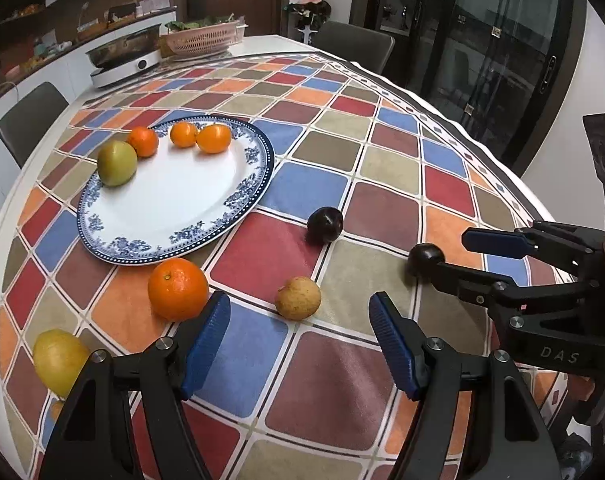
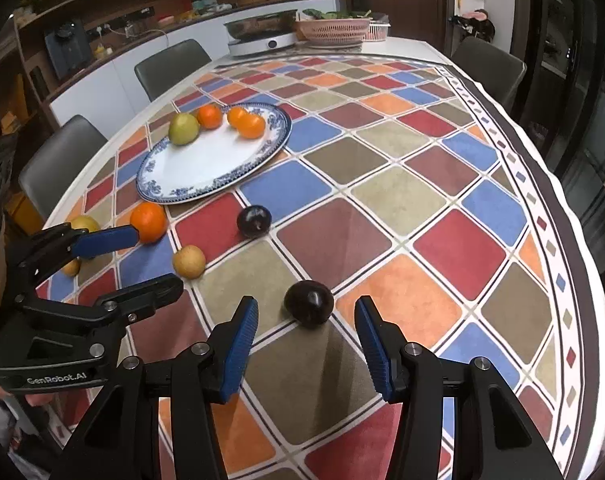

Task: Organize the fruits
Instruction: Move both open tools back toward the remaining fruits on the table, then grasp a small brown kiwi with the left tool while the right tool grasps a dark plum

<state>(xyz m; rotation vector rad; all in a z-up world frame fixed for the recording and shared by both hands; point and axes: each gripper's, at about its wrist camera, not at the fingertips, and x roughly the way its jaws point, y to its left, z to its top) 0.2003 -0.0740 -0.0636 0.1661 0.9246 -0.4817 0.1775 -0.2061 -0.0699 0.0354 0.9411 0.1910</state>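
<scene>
Nearest the cameras, both tools hang over a table spread with a checked cloth (image 2: 382,236) of red, blue, orange, olive and brown squares. The left gripper (image 1: 298,340) has its blue-padded jaws spread wide with nothing between them; the right gripper (image 2: 306,340) is likewise spread and holds nothing, though a dark plum (image 2: 309,303) lies on the cloth just ahead of its gap, touching neither pad.

Taking the blue-and-white plate (image 1: 182,208) as the landmark: on the near side of it, just off its rim, sits a large orange (image 1: 178,289). To the right of that orange, farther from the plate, lies a small tan pear (image 1: 297,297). A yellow fruit (image 1: 58,360) lies near the left gripper, well on the near-left side of the plate, with a smaller yellowish fruit (image 2: 71,267) beside it, partly hidden. A second dark plum (image 1: 325,225) rests on the cloth to the right of the plate, apart from its rim.

On the plate itself, along its far edge, sit a green apple (image 1: 117,163) and three small oranges (image 1: 183,134).

Beyond the plate, at the table's far end, stand an electric cooker with a pan (image 2: 262,36) and a pink basket (image 2: 334,31) of greens. Grey chairs (image 2: 170,64) ring the table; behind them run a counter and shelves (image 2: 142,20), with dark glass doors (image 1: 482,40) on the right.
</scene>
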